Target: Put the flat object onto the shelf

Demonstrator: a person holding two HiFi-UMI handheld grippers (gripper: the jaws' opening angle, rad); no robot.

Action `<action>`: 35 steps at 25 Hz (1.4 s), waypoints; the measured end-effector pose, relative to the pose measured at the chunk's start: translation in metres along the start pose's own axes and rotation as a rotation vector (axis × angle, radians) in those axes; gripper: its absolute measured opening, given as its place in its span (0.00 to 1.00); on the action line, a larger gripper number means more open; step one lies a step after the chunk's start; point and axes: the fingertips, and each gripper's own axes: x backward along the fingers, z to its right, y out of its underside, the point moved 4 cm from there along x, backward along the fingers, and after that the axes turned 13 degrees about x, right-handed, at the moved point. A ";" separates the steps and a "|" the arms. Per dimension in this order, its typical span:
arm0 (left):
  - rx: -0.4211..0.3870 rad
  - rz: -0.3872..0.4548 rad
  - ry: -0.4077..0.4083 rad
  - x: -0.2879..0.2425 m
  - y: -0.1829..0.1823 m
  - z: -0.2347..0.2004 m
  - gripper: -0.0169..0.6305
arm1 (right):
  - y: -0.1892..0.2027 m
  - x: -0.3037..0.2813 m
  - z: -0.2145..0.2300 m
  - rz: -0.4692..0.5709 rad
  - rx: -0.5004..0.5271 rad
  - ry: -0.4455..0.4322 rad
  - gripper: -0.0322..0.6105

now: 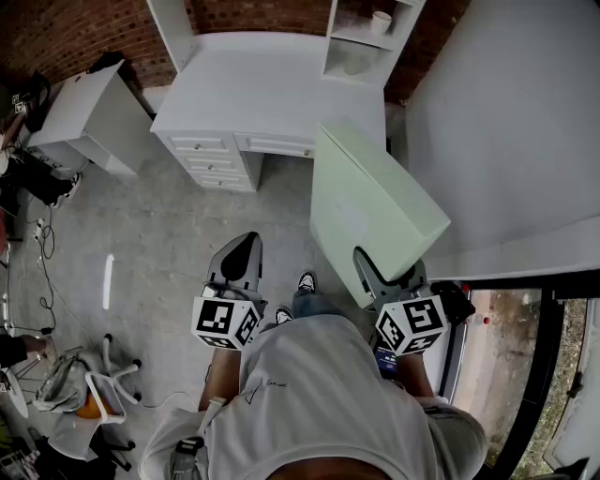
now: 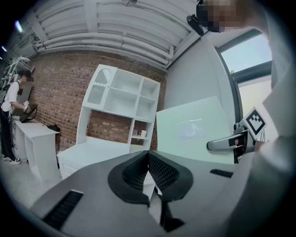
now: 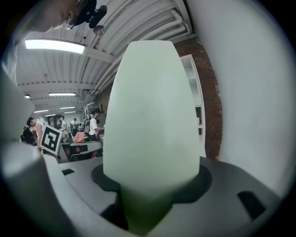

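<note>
A: Brick wall at the back. What has the right gripper got?

B: It's clamped on the green panel, held tilted just beside the desk. Left gripper is pinched together, empty. Shelf stands on the desk beyond.

Person, seen from above:
- Shirt: white, loose, short-sleeved, with a small dark script mark on the chest.
- Trousers: blue denim; only a small patch shows.
- Shoes: black and white, laced.

Hand-held tools:
- Left gripper: smooth grey shell tapering forward with a black inner face. Its own view shows black pads with a fine ribbed grid, and dark rectangular slots sunk in the shell.
- Left marker cube: white faces, each printed with a black square pattern.
- Right gripper: the same grey shell with black lining.
- Right marker cube: white faces with black square patterns.
</note>
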 end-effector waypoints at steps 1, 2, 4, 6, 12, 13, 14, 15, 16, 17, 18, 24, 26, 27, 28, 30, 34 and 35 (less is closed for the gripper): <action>0.002 0.001 0.001 -0.006 -0.002 0.002 0.05 | -0.001 -0.002 0.006 0.001 -0.004 -0.002 0.46; 0.003 0.003 0.001 -0.013 -0.004 0.004 0.05 | -0.002 -0.004 0.012 0.002 -0.007 -0.005 0.46; -0.002 0.011 -0.001 -0.027 -0.008 0.006 0.05 | -0.004 -0.011 0.023 0.003 -0.005 -0.008 0.46; -0.013 0.015 -0.005 -0.043 -0.012 0.006 0.05 | -0.005 -0.020 0.034 0.004 0.006 -0.009 0.46; -0.031 0.018 -0.014 -0.083 -0.023 0.003 0.05 | -0.010 -0.047 0.062 0.023 -0.015 -0.041 0.47; -0.034 0.020 -0.018 -0.089 -0.025 0.002 0.05 | -0.011 -0.052 0.068 0.031 -0.025 -0.047 0.47; -0.035 0.021 -0.022 -0.095 -0.026 0.001 0.05 | -0.011 -0.056 0.073 0.037 -0.031 -0.054 0.47; -0.034 0.021 -0.026 -0.101 -0.026 0.000 0.05 | -0.012 -0.060 0.078 0.039 -0.032 -0.062 0.47; -0.033 0.022 -0.031 -0.106 -0.027 -0.001 0.05 | -0.012 -0.064 0.083 0.040 -0.028 -0.070 0.47; -0.033 0.023 -0.038 -0.110 -0.028 -0.002 0.05 | -0.013 -0.068 0.086 0.039 -0.020 -0.076 0.47; -0.036 0.025 -0.044 -0.114 -0.029 -0.003 0.05 | -0.013 -0.072 0.090 0.039 -0.010 -0.082 0.48; -0.082 0.020 -0.065 -0.132 -0.030 0.000 0.05 | -0.010 -0.089 0.112 0.035 -0.003 -0.100 0.48; -0.061 0.018 -0.071 -0.135 -0.030 -0.003 0.05 | -0.011 -0.094 0.114 0.030 -0.014 -0.101 0.48; -0.050 0.020 -0.069 -0.138 -0.031 -0.005 0.05 | -0.012 -0.097 0.116 0.029 -0.022 -0.100 0.48; -0.040 0.023 -0.064 -0.141 -0.032 -0.006 0.05 | -0.014 -0.101 0.117 0.030 -0.030 -0.098 0.48; -0.026 0.019 -0.058 -0.146 -0.033 -0.010 0.05 | -0.019 -0.108 0.119 0.034 -0.044 -0.099 0.48; -0.017 0.006 -0.048 -0.158 -0.035 -0.018 0.05 | -0.027 -0.124 0.119 0.046 -0.028 -0.102 0.48; -0.014 0.008 -0.043 -0.162 -0.037 -0.021 0.05 | -0.029 -0.129 0.119 0.048 -0.025 -0.099 0.48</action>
